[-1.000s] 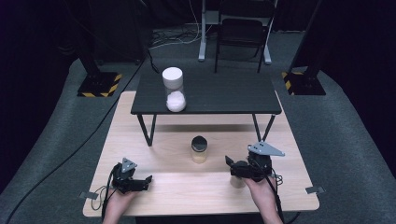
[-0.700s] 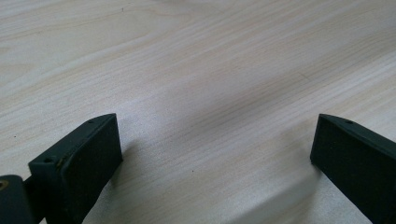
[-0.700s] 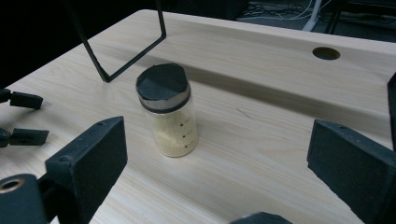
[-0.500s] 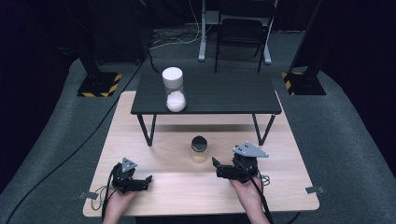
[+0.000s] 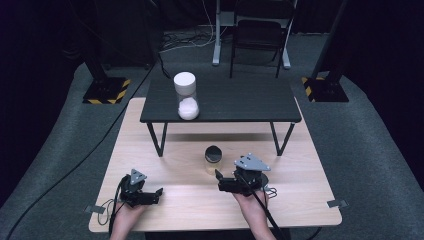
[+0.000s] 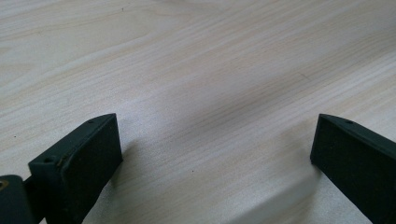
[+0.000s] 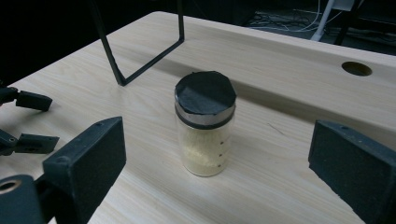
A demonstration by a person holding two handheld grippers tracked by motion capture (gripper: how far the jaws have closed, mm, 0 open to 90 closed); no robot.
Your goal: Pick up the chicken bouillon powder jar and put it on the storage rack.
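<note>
The right gripper (image 7: 219, 177), jaws spread wide, faced a small black-lidded glass jar of pale powder (image 7: 204, 126) standing upright on the light wooden table (image 5: 300, 195), apparently lining up a grasp; the left gripper (image 5: 155, 195) rested open, well apart.

Your left hand (image 5: 127, 216) comes in from the bottom edge, low and near your side, with the left gripper (image 5: 156, 195) pointing toward your right; its jaws stand wide apart with nothing between them, as the left gripper view confirms. Your right hand (image 5: 251, 205) reaches in farther forward, the forearm angled slightly inward, and the right gripper (image 5: 218, 181) points toward your left with its grey plate on top. Its jaws are spread wide too, gripping nothing. The two grippers are well apart, each trailing its cable back toward you.
</note>
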